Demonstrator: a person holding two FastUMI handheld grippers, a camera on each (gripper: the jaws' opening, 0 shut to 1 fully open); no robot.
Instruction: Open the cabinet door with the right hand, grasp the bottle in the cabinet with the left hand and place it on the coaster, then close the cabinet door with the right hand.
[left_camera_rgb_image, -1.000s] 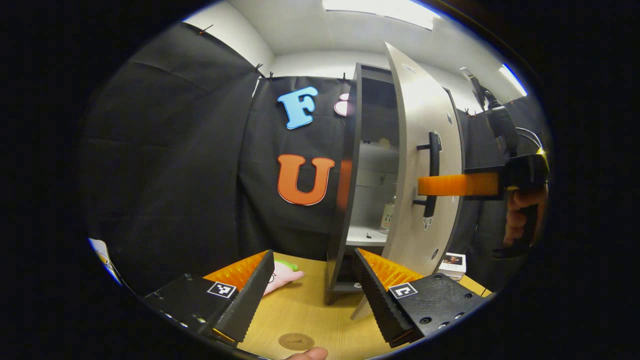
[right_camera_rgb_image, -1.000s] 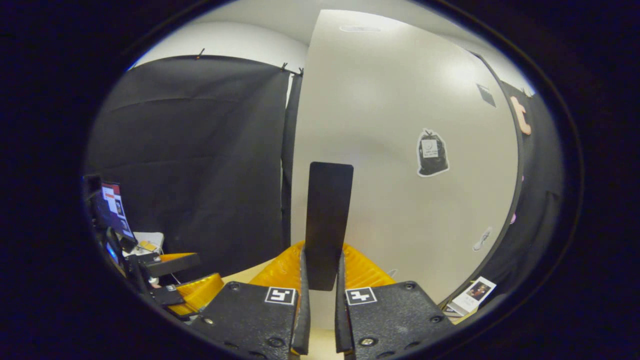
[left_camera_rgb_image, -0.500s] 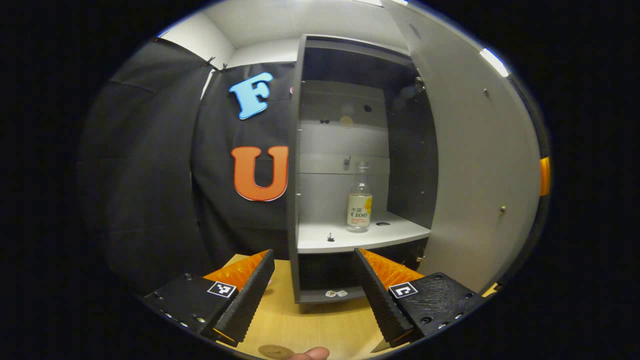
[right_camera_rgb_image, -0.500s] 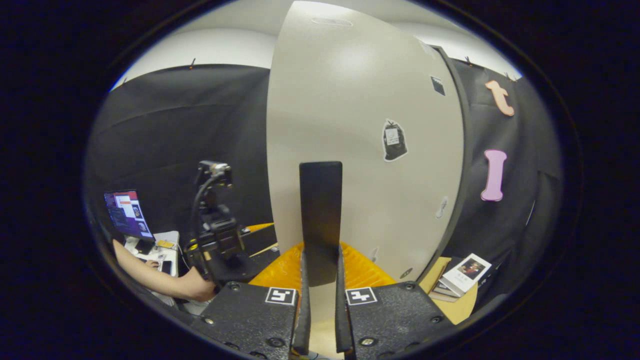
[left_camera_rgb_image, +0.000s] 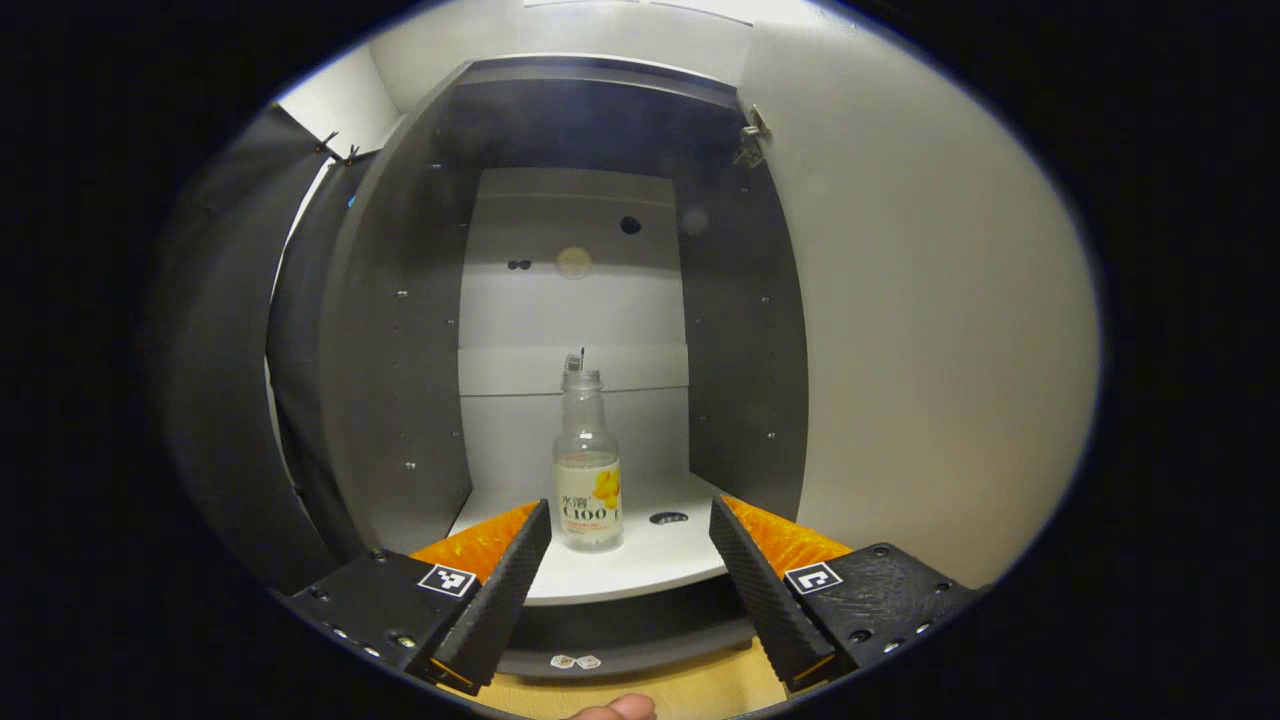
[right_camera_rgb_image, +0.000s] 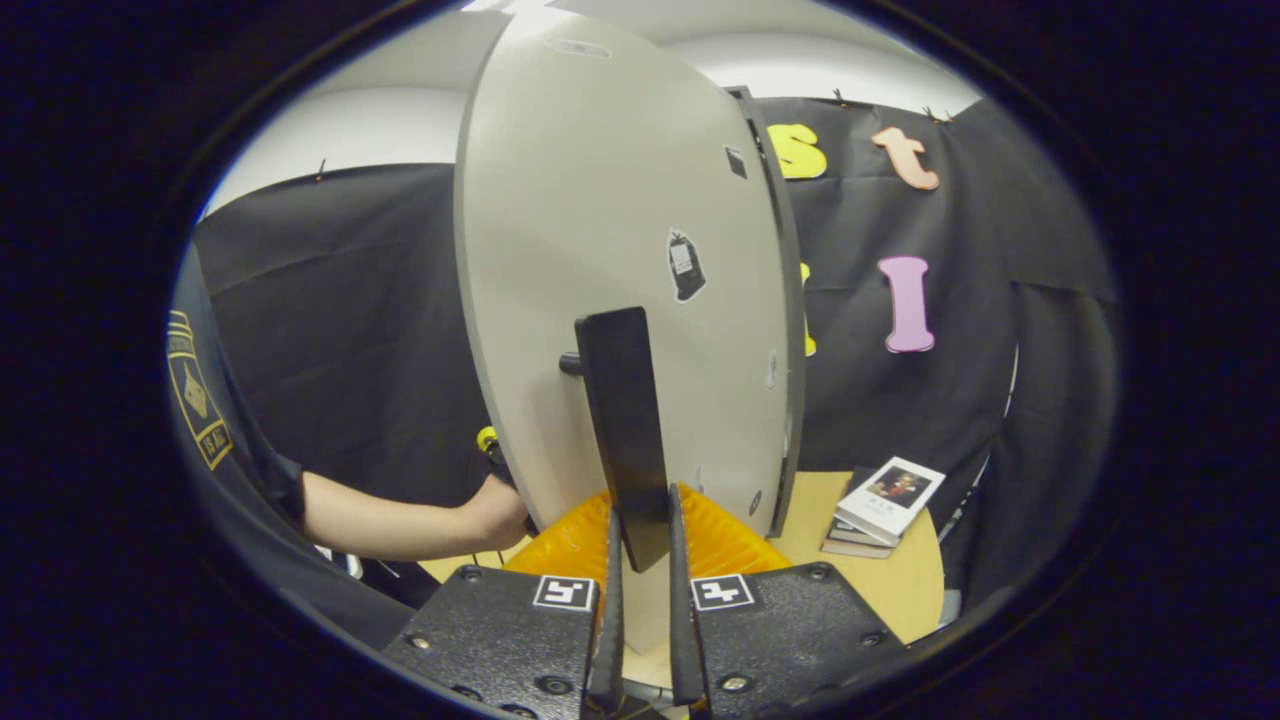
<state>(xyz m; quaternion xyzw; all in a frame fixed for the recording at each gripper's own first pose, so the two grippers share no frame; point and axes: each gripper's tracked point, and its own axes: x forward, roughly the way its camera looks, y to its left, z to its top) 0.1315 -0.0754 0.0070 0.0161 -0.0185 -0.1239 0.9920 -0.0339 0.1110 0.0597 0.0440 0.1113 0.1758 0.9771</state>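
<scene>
- The left gripper (left_camera_rgb_image: 628, 560) is spread wide, empty, facing the open cabinet (left_camera_rgb_image: 400, 330).
- The bottle (left_camera_rgb_image: 587, 470) stands upright on the shelf (left_camera_rgb_image: 640, 565), near its front edge.
- The right gripper (right_camera_rgb_image: 640, 590) clamps the door handle (right_camera_rgb_image: 625, 430).

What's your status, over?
Right gripper shut on door handle, door open. Left gripper open, facing bottle upright on cabinet shelf. Nothing between fingers and bottle.
</scene>
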